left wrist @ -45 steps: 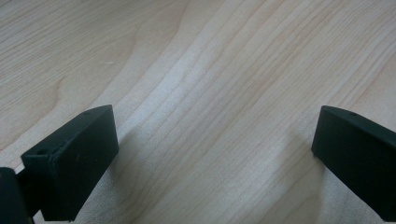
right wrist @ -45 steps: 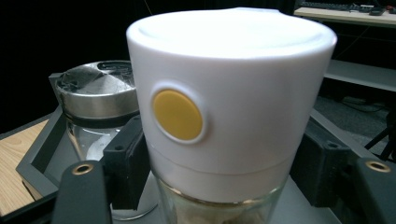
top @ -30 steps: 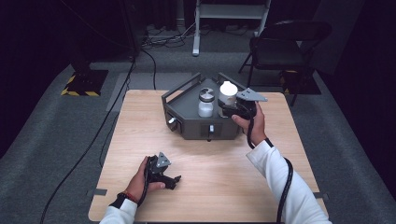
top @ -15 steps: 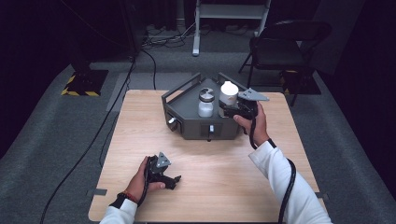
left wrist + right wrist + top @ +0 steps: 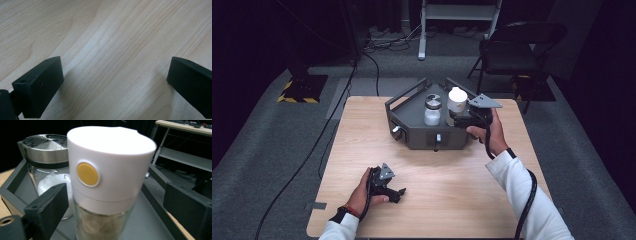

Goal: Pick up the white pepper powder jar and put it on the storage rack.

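A jar with a white cap and a yellow button (image 5: 110, 170) stands in the dark grey tray (image 5: 412, 127), at its right side (image 5: 456, 99). My right gripper (image 5: 117, 205) reaches in from the right (image 5: 460, 116). Its jaws have just been opening and now stand open on either side of the jar, a small gap showing on each side. Beside it stands a glass jar with a metal lid (image 5: 47, 162), holding white grains (image 5: 432, 109). My left gripper (image 5: 398, 192) rests on the wooden table near the front left, open with only bare wood between its jaws (image 5: 115, 82).
The tray has raised walls and two small knobs on its front face (image 5: 438, 137). It sits at the far middle of the table (image 5: 452, 200). A black chair (image 5: 512, 55) and cables lie on the floor beyond the table.
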`<state>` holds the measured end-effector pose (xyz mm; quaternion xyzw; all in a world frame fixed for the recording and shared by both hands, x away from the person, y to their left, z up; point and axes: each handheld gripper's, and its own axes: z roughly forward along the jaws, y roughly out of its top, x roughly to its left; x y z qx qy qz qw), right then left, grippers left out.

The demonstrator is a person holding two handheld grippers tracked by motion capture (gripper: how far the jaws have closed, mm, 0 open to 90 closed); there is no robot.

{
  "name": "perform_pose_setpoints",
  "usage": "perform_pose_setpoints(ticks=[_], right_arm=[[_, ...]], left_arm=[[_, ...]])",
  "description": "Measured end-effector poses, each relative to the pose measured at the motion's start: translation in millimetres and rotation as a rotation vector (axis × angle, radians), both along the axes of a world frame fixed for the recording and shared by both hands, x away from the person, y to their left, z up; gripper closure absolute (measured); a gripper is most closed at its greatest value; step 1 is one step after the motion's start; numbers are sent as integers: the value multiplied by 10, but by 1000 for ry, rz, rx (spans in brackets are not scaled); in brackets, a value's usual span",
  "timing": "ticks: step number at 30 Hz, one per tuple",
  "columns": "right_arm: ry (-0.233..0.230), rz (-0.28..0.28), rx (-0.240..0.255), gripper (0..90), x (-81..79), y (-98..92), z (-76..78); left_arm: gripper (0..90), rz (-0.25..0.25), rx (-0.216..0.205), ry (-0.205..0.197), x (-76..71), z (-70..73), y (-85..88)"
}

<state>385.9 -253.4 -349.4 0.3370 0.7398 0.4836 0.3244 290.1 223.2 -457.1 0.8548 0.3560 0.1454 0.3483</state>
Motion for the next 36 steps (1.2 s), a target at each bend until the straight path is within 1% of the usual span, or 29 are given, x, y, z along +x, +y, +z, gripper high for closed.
perform_pose_setpoints(ticks=[5, 7, 10, 13, 20, 26, 28, 31, 36], right_arm=[[-19, 5, -47, 53, -68, -26, 123], [-27, -2, -47, 53, -110, -43, 152], [-32, 2, -56, 53, -177, -86, 194], [-48, 3, -54, 53, -273, -135, 202], [-66, 23, -34, 53, -452, -249, 168], [-83, 36, -39, 53, -584, -330, 127], [-87, 40, -50, 53, -618, -351, 112], [-86, 48, -43, 53, -662, -403, 66], [-85, 40, -47, 53, -734, -468, -20]], left_arm=[[2, 0, 0, 0, 0, 0, 0], [2, 0, 0, 0, 0, 0, 0], [2, 0, 0, 0, 0, 0, 0], [2, 0, 0, 0, 0, 0, 0], [1, 0, -1, 1, 3, 0, 0], [1, 0, -1, 2, 3, -1, 0], [0, 0, -1, 2, 4, 0, 0], [1, 0, 0, 1, 2, 0, -1], [1, 0, -1, 1, 2, 0, -1]])
